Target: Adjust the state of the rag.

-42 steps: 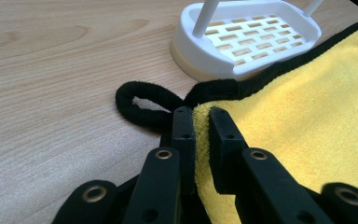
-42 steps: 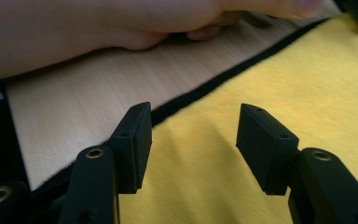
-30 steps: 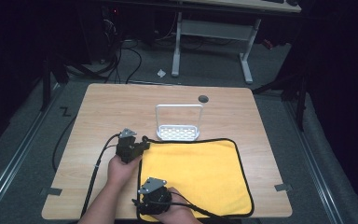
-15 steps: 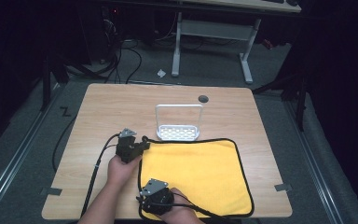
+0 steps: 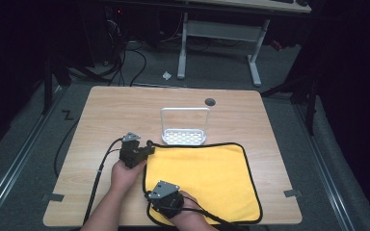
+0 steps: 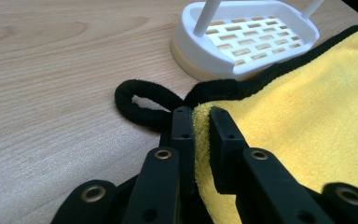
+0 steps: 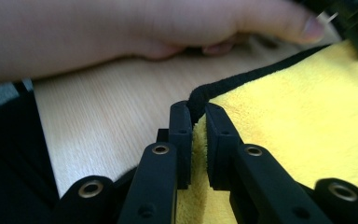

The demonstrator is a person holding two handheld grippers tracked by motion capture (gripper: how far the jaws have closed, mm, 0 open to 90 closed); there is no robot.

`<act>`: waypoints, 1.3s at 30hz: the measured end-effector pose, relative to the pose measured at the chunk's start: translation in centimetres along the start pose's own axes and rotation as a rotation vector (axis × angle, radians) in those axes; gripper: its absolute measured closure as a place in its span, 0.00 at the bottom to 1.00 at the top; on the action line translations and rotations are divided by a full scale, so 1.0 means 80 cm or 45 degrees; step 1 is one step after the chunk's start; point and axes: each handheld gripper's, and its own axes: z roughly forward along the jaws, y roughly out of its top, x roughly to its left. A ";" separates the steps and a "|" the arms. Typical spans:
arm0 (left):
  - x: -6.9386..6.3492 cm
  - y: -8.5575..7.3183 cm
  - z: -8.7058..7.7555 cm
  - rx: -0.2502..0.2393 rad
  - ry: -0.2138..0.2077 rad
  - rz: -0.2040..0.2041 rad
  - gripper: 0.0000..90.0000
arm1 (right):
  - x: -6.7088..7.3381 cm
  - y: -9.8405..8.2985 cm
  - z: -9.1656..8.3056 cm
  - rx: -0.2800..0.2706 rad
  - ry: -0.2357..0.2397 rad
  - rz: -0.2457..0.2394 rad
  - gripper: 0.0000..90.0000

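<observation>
Now pinching the soft, light, floppy yellow cloth (image 5: 202,178) by its black-trimmed left edge near the table's (image 5: 101,115) front, left gripper (image 6: 200,116) clamped on the far corner, right gripper (image 7: 196,114) just closing on the near one.

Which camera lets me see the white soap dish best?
The left gripper view: the soap dish is close, so its slotted floor and raised rim are clear. In the high view the soap dish is small, but its whole hoop handle shows, just behind the yellow cloth.
</observation>
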 end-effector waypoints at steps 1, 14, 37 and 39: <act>0.000 0.000 -0.002 -0.014 -0.008 -0.003 0.90 | -0.001 0.001 -0.004 -0.015 0.002 0.007 0.92; 0.002 0.004 -0.023 -0.194 -0.123 -0.228 0.93 | 0.002 0.031 -0.038 -0.161 -0.025 -0.035 0.92; 0.071 -0.022 -0.124 -0.274 0.061 -0.257 0.93 | 0.052 0.102 0.024 -0.213 0.106 -0.127 0.92; 0.073 -0.021 -0.131 -0.284 0.067 -0.261 0.93 | 0.054 0.107 0.025 -0.221 0.115 -0.129 0.92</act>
